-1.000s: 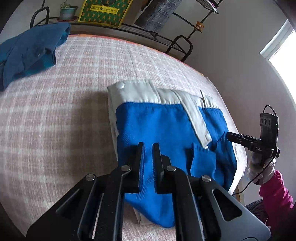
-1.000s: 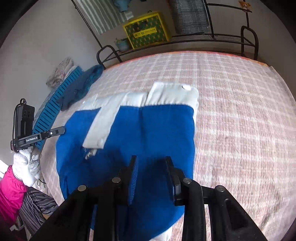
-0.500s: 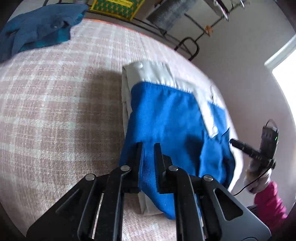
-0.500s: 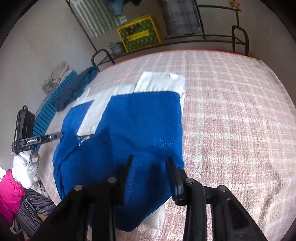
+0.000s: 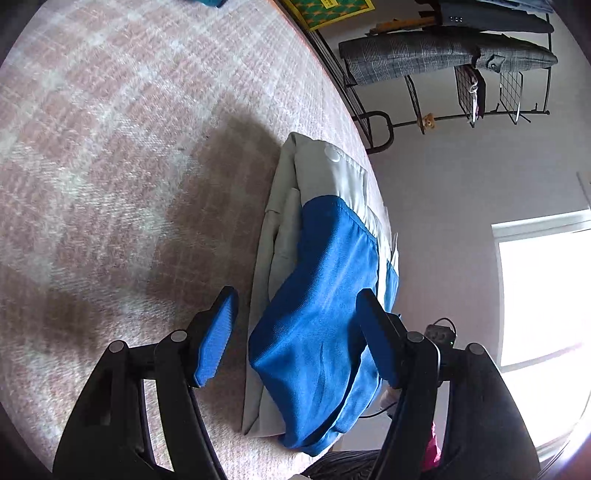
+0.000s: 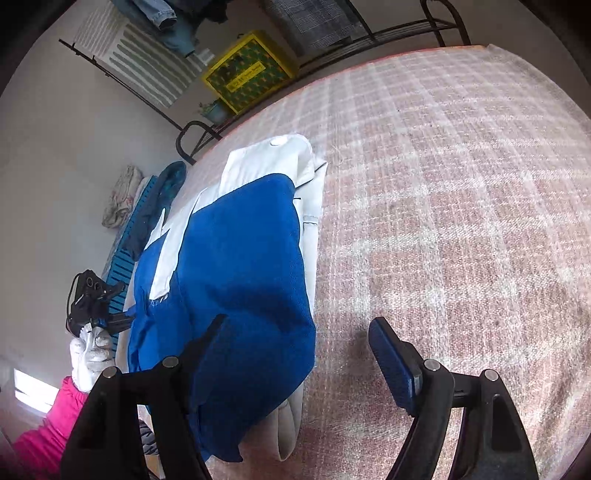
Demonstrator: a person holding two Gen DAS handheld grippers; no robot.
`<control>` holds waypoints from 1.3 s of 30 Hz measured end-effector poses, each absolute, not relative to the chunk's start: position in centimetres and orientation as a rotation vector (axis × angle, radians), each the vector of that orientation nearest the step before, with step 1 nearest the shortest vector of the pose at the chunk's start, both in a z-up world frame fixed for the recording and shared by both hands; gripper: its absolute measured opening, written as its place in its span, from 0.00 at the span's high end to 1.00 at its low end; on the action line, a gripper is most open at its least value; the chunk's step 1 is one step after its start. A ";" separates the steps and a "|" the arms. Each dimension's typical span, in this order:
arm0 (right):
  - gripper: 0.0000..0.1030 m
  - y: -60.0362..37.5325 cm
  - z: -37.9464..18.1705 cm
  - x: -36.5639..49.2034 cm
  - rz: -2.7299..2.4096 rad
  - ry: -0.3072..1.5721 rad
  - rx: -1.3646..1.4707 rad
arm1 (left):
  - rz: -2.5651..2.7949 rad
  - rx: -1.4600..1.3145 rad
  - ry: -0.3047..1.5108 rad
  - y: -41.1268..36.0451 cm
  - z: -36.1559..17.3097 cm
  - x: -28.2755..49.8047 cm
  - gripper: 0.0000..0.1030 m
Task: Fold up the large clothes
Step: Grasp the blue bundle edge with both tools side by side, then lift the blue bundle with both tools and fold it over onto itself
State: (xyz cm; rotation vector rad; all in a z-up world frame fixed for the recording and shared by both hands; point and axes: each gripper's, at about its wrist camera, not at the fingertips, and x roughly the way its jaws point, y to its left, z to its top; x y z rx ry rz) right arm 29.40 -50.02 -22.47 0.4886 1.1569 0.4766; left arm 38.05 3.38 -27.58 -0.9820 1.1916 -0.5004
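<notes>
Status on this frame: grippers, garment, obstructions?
Left gripper and right gripper opening, gripping nothing. Blue-and-white garment folded on bed. Nothing in the way.

A pink-and-white checked bedspread [image 6: 461,221] is spread across the foreground. At eleven o'clock in the right wrist view, a yellow box [image 6: 251,72] is seen on a black metal rack [image 6: 406,27] against a pale wall [image 6: 55,129]. At three o'clock in the left wrist view, a bright window [image 5: 543,295] is seen.

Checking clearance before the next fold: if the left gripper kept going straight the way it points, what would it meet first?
Most likely the folded blue and light-grey garment, lying between the opening jaws of the left gripper, untouched by its pads; depth is uncertain. Under it is the pink plaid bedcover.
</notes>
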 end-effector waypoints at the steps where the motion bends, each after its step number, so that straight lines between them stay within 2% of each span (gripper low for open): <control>1: 0.23 -50.0 -22.7 29.5 0.489 1.159 0.499 | -0.509 -0.987 1.197 3.3 -27.7 38.0 0.35; 6: 0.26 -49.2 -24.0 30.2 0.532 1.181 0.558 | -0.522 -0.961 1.233 1.6 -28.2 39.1 0.35; 8: 0.26 -49.3 -24.3 30.8 0.544 1.173 0.585 | -0.526 -0.960 1.238 1.1 -28.5 39.3 0.40; 10: 0.32 -49.5 -24.7 31.2 0.572 1.172 0.649 | -0.538 -0.956 1.238 0.8 -28.6 39.8 0.40; 11: 0.39 -49.7 -25.0 31.2 0.587 1.179 0.677 | -0.542 -0.955 1.239 0.6 -28.6 40.1 0.40; 12: 0.40 -49.6 -25.4 31.5 0.599 1.189 0.693 | -0.544 -0.950 1.240 0.4 -28.5 40.2 0.40; 19: 0.43 -47.3 -25.7 32.3 0.643 1.175 0.713 | -0.537 -0.865 1.230 -2.3 -27.7 41.1 0.43; 21: 0.44 -46.7 -25.5 32.3 0.639 1.183 0.686 | -0.515 -0.815 1.229 -3.1 -27.2 41.2 0.45; 24: 0.53 -45.5 -24.8 32.2 0.604 1.192 0.600 | -0.482 -0.708 1.218 -4.4 -26.2 41.1 0.51; 33: 0.70 -43.6 -21.7 31.6 0.518 1.156 0.435 | -0.459 -0.547 1.154 -6.5 -23.4 40.2 0.66; 39: 0.77 -41.4 -18.7 30.8 0.449 1.118 0.287 | -0.460 -0.445 1.101 -8.2 -21.2 39.3 0.74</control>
